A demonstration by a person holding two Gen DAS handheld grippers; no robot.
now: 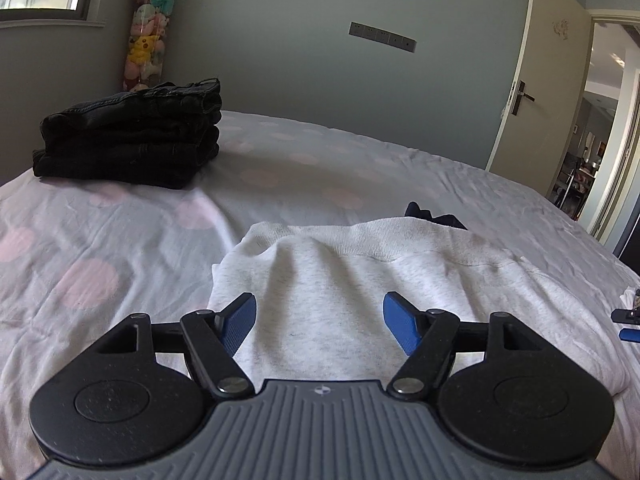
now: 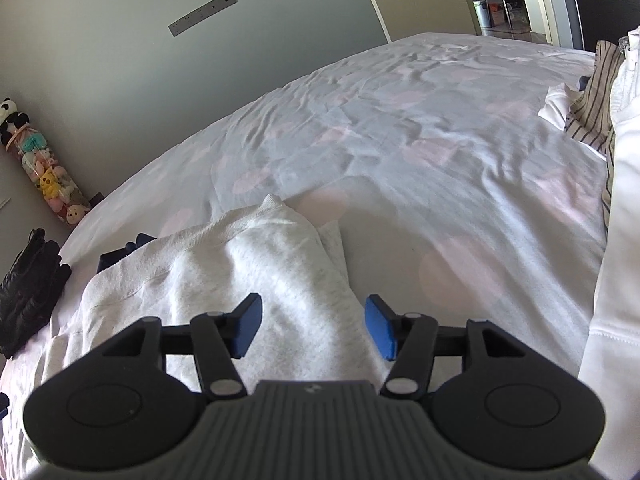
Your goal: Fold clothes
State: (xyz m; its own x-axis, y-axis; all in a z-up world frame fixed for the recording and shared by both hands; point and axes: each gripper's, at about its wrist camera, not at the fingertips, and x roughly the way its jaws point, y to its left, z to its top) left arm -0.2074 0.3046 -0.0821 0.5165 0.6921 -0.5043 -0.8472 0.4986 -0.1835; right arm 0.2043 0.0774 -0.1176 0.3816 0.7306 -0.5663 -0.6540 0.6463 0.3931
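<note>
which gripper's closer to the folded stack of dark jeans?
Left. The left gripper sees the stack of dark jeans just ahead-left; from the right gripper it lies off at the far-left edge, beyond the light grey sweatshirt.

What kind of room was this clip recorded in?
Most likely a home bedroom: a wide bed with a pink-dotted sheet, folded dark jeans and a light grey garment on it, and a door open to another room.

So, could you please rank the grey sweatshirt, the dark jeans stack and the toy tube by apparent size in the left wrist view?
1. Grey sweatshirt, though it lies nearest the camera.
2. Jeans stack.
3. Toy tube, farthest away, so its true size is unsure.
</note>
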